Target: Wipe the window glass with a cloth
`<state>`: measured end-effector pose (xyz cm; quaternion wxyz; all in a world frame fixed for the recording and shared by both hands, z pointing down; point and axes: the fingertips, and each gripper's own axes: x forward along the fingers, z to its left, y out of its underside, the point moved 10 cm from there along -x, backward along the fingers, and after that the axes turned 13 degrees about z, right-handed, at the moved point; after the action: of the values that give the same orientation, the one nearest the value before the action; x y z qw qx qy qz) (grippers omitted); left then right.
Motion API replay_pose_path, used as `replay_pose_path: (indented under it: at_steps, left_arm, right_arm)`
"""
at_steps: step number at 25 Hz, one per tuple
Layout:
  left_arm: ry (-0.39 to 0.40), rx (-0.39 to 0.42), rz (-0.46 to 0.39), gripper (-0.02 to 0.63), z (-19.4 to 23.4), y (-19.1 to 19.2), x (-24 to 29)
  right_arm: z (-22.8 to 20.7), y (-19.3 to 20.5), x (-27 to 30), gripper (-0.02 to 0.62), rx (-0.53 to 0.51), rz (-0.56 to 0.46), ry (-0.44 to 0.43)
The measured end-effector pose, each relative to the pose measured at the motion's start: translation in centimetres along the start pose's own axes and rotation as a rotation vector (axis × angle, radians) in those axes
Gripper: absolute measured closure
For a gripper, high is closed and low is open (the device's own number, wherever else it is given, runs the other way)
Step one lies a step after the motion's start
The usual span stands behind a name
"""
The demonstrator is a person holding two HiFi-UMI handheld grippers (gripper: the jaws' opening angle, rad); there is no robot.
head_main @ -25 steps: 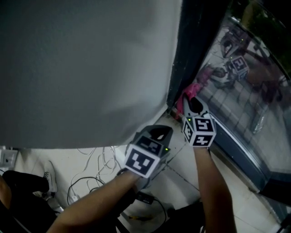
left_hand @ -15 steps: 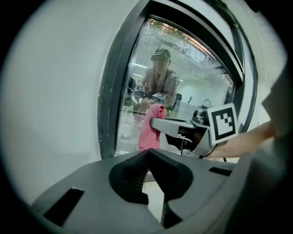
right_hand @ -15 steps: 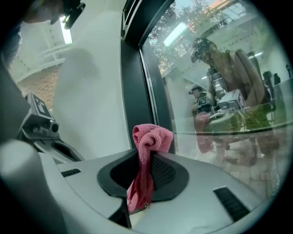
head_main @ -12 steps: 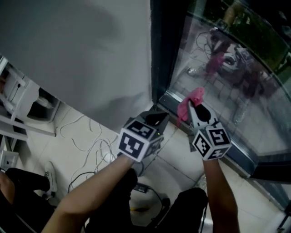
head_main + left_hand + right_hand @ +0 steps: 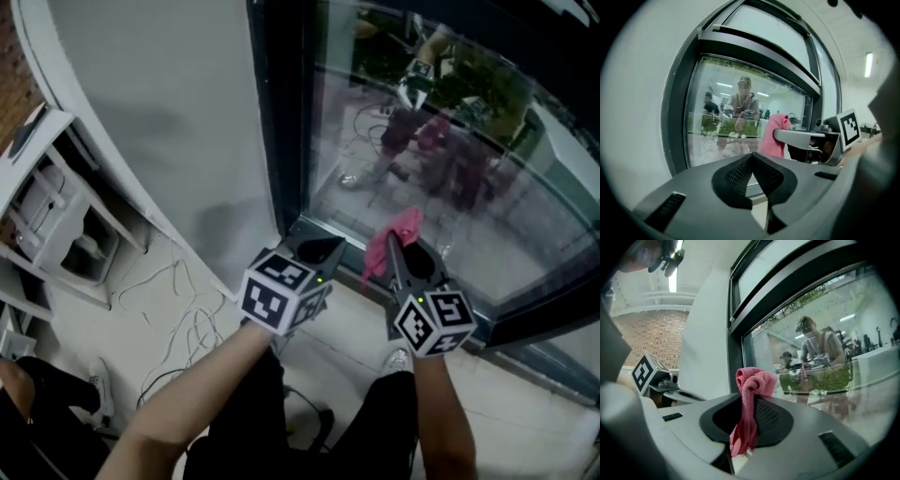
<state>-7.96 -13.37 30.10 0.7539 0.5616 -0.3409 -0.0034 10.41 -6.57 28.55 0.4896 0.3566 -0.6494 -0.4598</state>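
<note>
The pink cloth (image 5: 751,389) is pinched in the right gripper (image 5: 397,246), whose jaws are clamped tight on it. A bunched knot pokes out past the jaw tips and a loose tail hangs below them. The cloth sits just ahead of that gripper, close to the window glass (image 5: 469,178), though I can't say whether it touches the pane. The glass stretches ahead and off to the right of the gripper, and it throws back a reflection of the person (image 5: 818,348) holding the grippers.

The dark window frame (image 5: 279,141) stands upright ahead and to the left of the right gripper, and its lower rail passes just under the cloth. The left gripper (image 5: 322,249) is held close beside the right one, on its left, pointing at the bottom corner of the frame. Its jaws are pressed together at the tips with nothing between them.

Left of it is a plain pale wall (image 5: 159,103). Below both grippers is a tiled floor (image 5: 534,412) with thin cables (image 5: 192,323) trailing over it. Further left of the left gripper stands a white rack (image 5: 47,220).
</note>
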Motion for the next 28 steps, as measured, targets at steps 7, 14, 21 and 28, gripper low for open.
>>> replay_pose_path:
  at_steps: [7,14,21,28]
  left_arm:
    - [0.078,0.05,-0.064,0.6,-7.5,-4.4,-1.8]
    - [0.153,0.087,-0.089,0.6,-14.3,-5.3,-3.1]
    - [0.199,0.114,-0.109,0.6,-19.0,-5.2,-4.5]
    - [0.204,0.127,-0.102,0.6,-22.0,-4.9,-4.7]
  right_arm:
    - [-1.2,-2.5,-8.7,0.532,-0.006,-0.06,0.053]
    - [-1.6,-2.5,-16.9,0.532,-0.012,-0.097,0.084]
    - [-1.3,-1.6,-23.7,0.534,0.009,-0.114,0.096]
    - [-1.8,-2.4,-26.8,0.534,0.022,-0.163,0.084]
